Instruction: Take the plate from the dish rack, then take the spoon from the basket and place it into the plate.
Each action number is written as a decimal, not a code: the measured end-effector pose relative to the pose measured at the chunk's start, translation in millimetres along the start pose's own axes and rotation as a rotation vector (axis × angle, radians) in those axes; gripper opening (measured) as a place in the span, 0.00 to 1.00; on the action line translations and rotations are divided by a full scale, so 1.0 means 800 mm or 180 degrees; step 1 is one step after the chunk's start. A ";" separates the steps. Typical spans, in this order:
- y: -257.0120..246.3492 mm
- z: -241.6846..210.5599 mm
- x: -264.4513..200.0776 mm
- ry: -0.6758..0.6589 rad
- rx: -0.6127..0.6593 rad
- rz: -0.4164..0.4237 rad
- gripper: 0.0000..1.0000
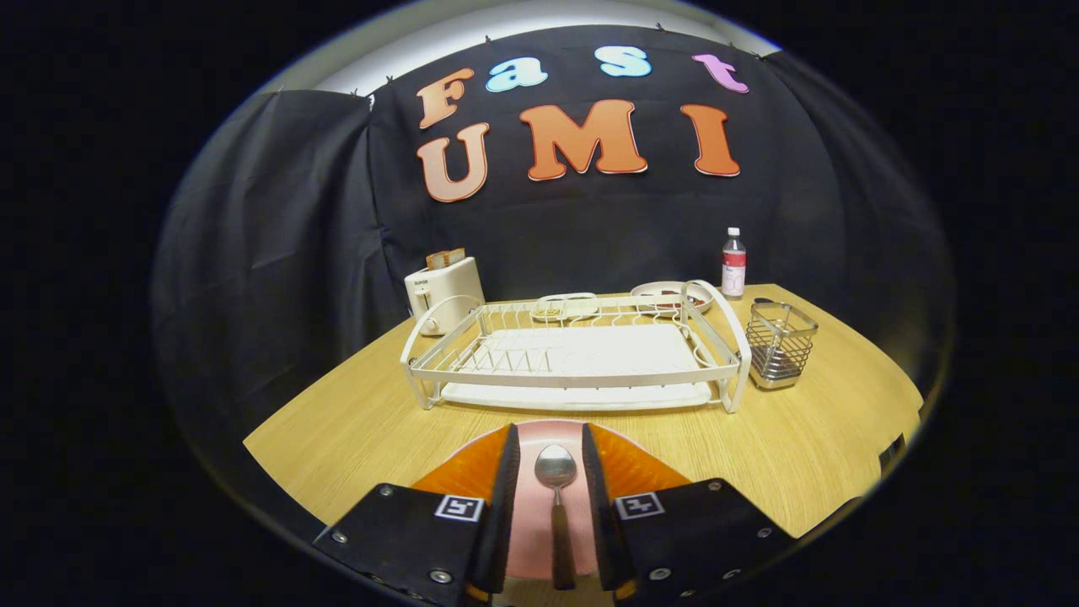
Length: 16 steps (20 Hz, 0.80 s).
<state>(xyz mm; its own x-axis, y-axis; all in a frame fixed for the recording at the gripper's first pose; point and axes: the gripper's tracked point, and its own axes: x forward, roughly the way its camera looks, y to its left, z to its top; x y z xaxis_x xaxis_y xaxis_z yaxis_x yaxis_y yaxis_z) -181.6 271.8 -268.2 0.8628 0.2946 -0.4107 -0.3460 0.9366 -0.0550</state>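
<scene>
hovering: the hand-held gripper (550, 497) hangs over the pink plate (529, 514), fingers parted a little, narrow but not closed.
grip state: the spoon (556, 489) lies in the gap between the fingers; i see a sliver of plate on each side of it, so neither finger looks to be pressing on it. i judge it released, though contact low on the handle is hard to rule out.
spoon: bowl facing up and pointing toward the dish rack (573, 358), dark handle running back toward the camera, resting on the plate.
plate: on the table (801, 447) just in front of the dish rack, out of it.
dish rack: white, no plates left in its slots that i can see.
basket: the wire basket (781, 344) stands just beside the rack's right end, looks emptied.
other things: a toaster (444, 291) behind the rack's left corner, a bottle (733, 263) behind its right, two dishes (620, 301) beyond the rack.
progress: by my reading both steps are done or nearly so.
risk one: pulling back with the fingers this narrow could snag the handle and drag the spoon off the plate.
risk two: lifting at a tilt could tip the plate rim.
cause: too little clearance around the handle.
remedy: widen first, then rise straight.
</scene>
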 end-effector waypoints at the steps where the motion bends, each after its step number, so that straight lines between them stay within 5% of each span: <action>1: -0.002 0.006 -0.002 0.0001 -0.0024 -0.0001 0.52; 11: -0.065 0.120 -0.019 -0.0221 -0.0012 -0.0328 0.96; 16: -0.113 0.191 -0.034 -0.0425 0.0003 -0.0537 0.97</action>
<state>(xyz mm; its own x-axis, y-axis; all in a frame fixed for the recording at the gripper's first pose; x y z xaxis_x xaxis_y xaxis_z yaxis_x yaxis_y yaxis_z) -117.9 208.2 -112.9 0.9497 0.1562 -0.2716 -0.1923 0.9749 -0.1118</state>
